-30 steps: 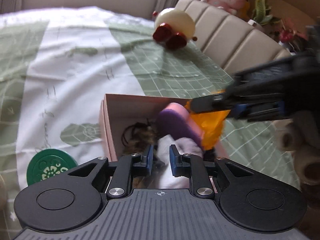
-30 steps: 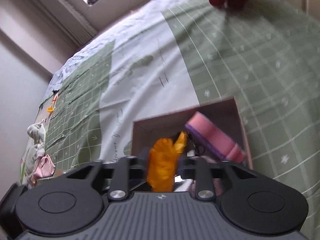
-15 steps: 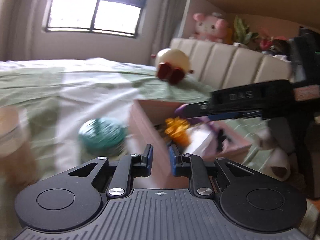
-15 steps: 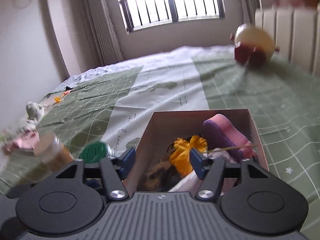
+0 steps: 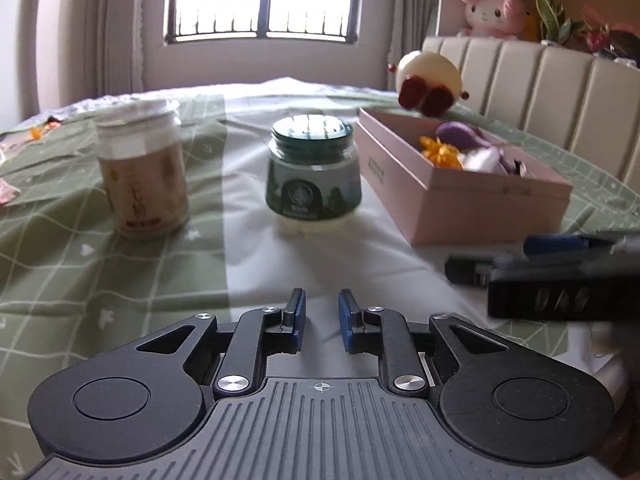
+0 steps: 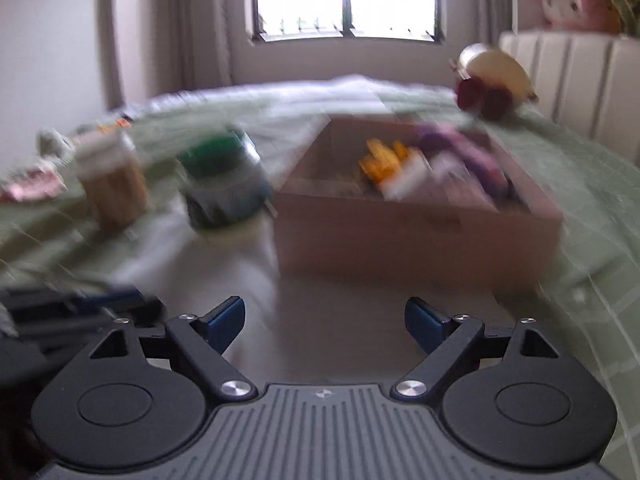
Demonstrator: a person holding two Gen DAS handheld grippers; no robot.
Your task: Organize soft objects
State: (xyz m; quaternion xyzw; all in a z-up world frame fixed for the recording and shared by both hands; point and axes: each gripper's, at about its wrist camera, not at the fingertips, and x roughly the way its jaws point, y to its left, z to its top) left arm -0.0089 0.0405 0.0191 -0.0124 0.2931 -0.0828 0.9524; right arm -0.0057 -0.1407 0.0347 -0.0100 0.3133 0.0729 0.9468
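**Both grippers clear of the pink box on the bed**

The left hand-held gripper (image 5: 322, 314) hovers low over the white stripe of the bedspread (image 5: 120, 280), its blue-padded fingers (image 5: 298, 312) parted by only a narrow gap and holding nothing. The right hand-held gripper (image 6: 324, 320) is spread wide, also empty; its view is smeared with blur, so fine detail there is lost.

Ahead of both sits the open pink box (image 5: 472, 196), resting on the bed near the padded headboard (image 5: 552, 92). Inside it lie the soft things: an orange tuft (image 5: 440, 152), a purple piece (image 5: 460, 134) behind it and something white (image 5: 480, 158) beside them.

To the left of the box, just apart from it, stands a green-lidded jar (image 5: 314, 172), and farther left a white-lidded jar (image 5: 142, 168) with tan contents. A round cream plush toy with dark red feet (image 5: 430, 76) lies beyond the box against the headboard, and a pink plush (image 5: 492, 10) sits on the ledge above. A window (image 5: 264, 0) lights the far wall.
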